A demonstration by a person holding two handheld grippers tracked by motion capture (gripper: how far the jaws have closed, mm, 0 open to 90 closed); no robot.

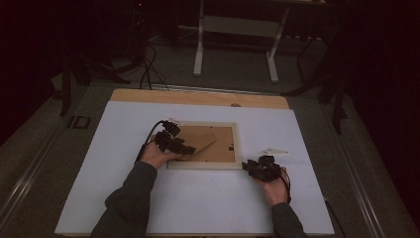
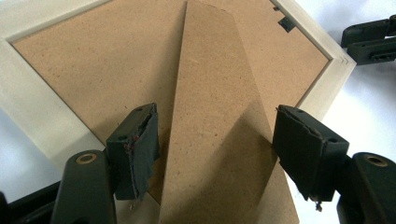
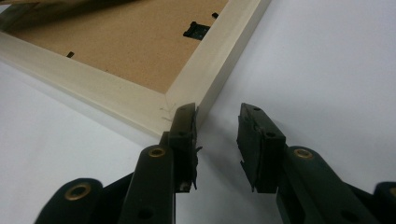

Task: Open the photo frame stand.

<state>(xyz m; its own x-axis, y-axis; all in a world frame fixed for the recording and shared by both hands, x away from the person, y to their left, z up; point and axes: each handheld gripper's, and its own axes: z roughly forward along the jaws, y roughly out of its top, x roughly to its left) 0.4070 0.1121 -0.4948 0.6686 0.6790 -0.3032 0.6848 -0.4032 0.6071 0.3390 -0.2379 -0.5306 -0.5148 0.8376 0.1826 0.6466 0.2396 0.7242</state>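
A pale wooden picture frame [image 1: 203, 166] lies face down on the white table, its brown backing board [image 1: 225, 146] facing up. A brown fibreboard stand strut [image 1: 200, 140] lies slantwise across the backing. My left gripper [image 1: 185, 148] hangs over the frame's left part. In the left gripper view its jaws [image 2: 217, 140] stand open on either side of the strut [image 2: 210, 93], the pads beside its edges without pressing. My right gripper [image 1: 246, 166] rests at the frame's near right corner [image 3: 177, 100], open [image 3: 217, 123], with bare table between its jaws.
A black hanger clip [image 3: 196, 30] sits on the backing near the right rail. A small white object [image 1: 275, 151] lies just right of the frame. A wooden strip [image 1: 198, 97] runs along the table's far edge. A white stand [image 1: 237, 29] and cables are on the floor beyond.
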